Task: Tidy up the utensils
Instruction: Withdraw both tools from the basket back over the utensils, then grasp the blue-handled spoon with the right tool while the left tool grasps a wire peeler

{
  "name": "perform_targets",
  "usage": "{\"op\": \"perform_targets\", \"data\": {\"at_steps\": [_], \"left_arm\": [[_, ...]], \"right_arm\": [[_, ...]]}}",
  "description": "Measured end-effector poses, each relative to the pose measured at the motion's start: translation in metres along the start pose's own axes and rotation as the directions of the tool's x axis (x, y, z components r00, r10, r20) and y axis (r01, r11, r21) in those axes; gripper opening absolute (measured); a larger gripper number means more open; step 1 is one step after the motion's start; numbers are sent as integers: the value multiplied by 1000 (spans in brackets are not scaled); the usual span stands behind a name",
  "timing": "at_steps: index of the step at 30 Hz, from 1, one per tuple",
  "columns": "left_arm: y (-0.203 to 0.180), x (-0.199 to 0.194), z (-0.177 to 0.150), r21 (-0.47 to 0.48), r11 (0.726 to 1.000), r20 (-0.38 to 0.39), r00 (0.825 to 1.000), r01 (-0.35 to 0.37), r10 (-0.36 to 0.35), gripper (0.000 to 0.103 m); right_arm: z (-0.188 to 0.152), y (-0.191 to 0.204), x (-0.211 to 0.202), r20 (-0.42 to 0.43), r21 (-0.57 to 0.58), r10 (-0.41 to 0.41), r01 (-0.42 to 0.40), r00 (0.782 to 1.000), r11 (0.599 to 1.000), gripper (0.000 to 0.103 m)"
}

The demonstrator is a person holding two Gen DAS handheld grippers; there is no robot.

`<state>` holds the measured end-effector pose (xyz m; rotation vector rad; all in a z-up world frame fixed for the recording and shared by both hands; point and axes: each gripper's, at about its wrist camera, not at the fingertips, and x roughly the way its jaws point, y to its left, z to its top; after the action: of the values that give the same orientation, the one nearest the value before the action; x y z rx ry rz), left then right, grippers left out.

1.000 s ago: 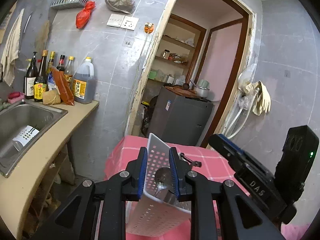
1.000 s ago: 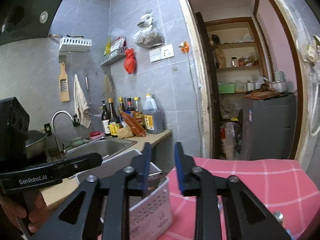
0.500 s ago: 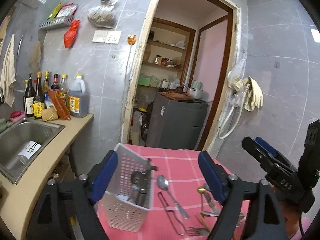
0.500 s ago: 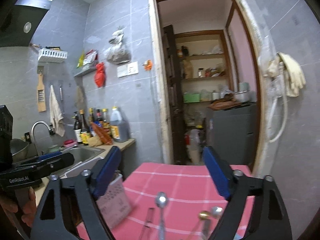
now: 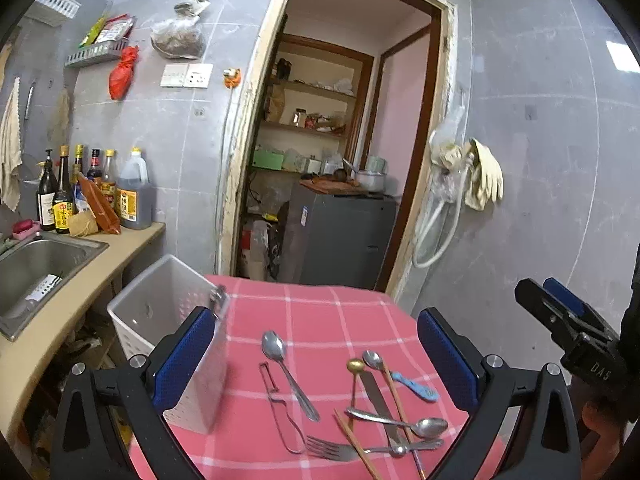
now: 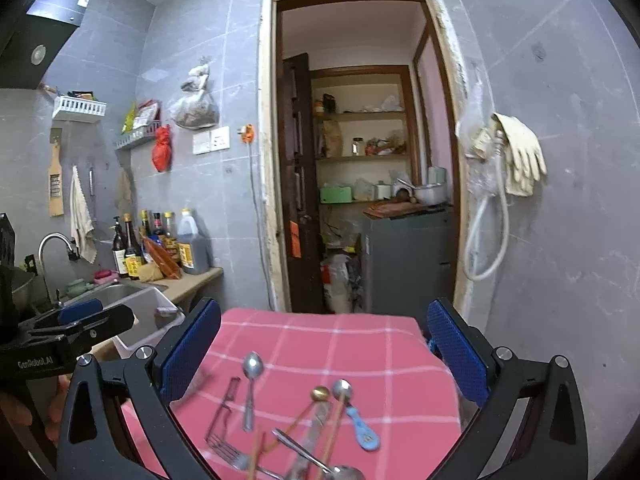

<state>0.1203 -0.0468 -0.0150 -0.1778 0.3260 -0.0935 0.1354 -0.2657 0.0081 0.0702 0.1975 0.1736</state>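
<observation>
On the pink checked counter (image 5: 320,316), loose utensils (image 5: 380,408) lie crossed in a heap, the white caddy (image 5: 160,312) just beside them at the left edge. Left gripper (image 5: 316,364) fingers spread wide, holding nothing; right gripper (image 6: 324,352) likewise, hovering above the pile. Risk: overlapping handles could drag neighbours along, and a nudge might tip that caddy off. Grey-tiled kitchen, sink (image 5: 44,256) at left, open pantry doorway (image 5: 340,152) ahead.
</observation>
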Motion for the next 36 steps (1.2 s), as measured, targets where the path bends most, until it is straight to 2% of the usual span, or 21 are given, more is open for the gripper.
{"op": "perform_targets", "data": {"at_steps": [6, 11, 15, 18, 21, 28, 31, 33, 36], "left_arm": [[-14, 15, -24, 3, 1000, -42, 999, -12, 12, 102], [-14, 37, -51, -19, 999, -135, 990, -42, 39, 102], [-13, 54, -66, -17, 998, -198, 979, -55, 50, 102], [-11, 68, -73, -13, 997, -238, 969, -76, 70, 102], [-9, 85, -79, -4, 992, -281, 952, -124, 118, 101], [8, 120, -86, -72, 978, -376, 913, -195, 155, 80], [15, 133, -90, -107, 970, -405, 900, -220, 160, 73], [19, 141, -93, -122, 965, -428, 889, -233, 161, 69], [22, 153, -99, -130, 959, -459, 873, -251, 166, 62]], "right_arm": [[-28, -29, 13, -62, 35, -13, 16, 998, 999, 102], [-58, -46, 33, -134, 49, 15, -9, 991, 999, 102], [-81, -55, 53, -205, 66, 58, -45, 977, 997, 102], [-98, -62, 71, -269, 92, 93, -71, 959, 993, 99], [-110, -66, 87, -314, 122, 136, -102, 940, 987, 84], [-121, -61, 132, -387, 145, 212, -168, 897, 975, 61], [-124, -51, 157, -447, 146, 257, -214, 857, 966, 48], [-128, -47, 171, -476, 159, 282, -234, 833, 959, 45], [-135, -39, 189, -525, 148, 275, -232, 805, 962, 45]]}}
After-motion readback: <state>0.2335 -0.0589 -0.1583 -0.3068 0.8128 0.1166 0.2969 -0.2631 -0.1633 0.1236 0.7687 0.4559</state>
